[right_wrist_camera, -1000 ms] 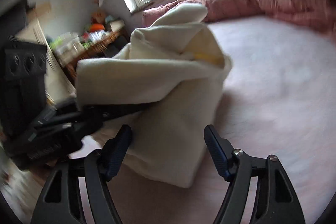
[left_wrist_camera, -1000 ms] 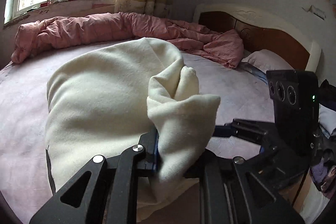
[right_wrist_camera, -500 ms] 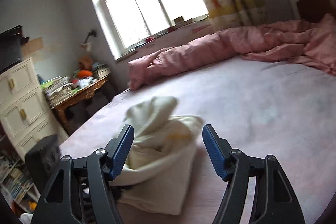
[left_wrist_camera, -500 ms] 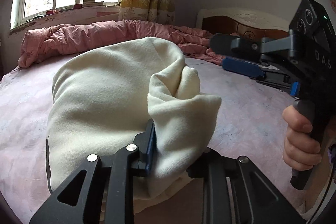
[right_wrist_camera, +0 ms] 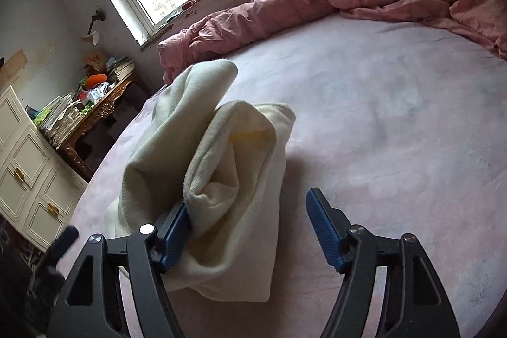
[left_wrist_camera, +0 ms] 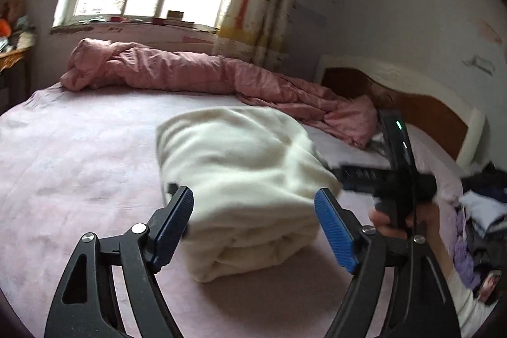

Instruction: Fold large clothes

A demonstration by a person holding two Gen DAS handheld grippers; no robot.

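A cream garment (left_wrist_camera: pixel 247 167) lies in a thick folded bundle on the pink bed sheet (left_wrist_camera: pixel 79 154). My left gripper (left_wrist_camera: pixel 255 195) hangs just before its near end. Its jaws are opening and the blue pads do not press the cloth. In the right wrist view the same garment (right_wrist_camera: pixel 221 179) bulges upward in loose folds. My right gripper (right_wrist_camera: pixel 248 201) stands open at its edge. Its left pad (right_wrist_camera: pixel 176 230) rests against the cloth and the right pad is well clear. The right gripper's body (left_wrist_camera: pixel 396 176) and a hand (left_wrist_camera: pixel 386 219) show blurred to the right of the bundle.
A crumpled pink duvet (left_wrist_camera: pixel 190 75) runs along the bed's far side under the window. The wooden headboard (left_wrist_camera: pixel 427 113) is at the right, with a pile of clothes (left_wrist_camera: pixel 481 211) beside the bed. A cluttered side table (right_wrist_camera: pixel 88 116) and a white cabinet (right_wrist_camera: pixel 25 173) stand off the left edge.
My left gripper has let go of the cream cloth and drawn back, and the garment has dropped onto the bed as a bundle. The right gripper has swung in against the garment's edge.
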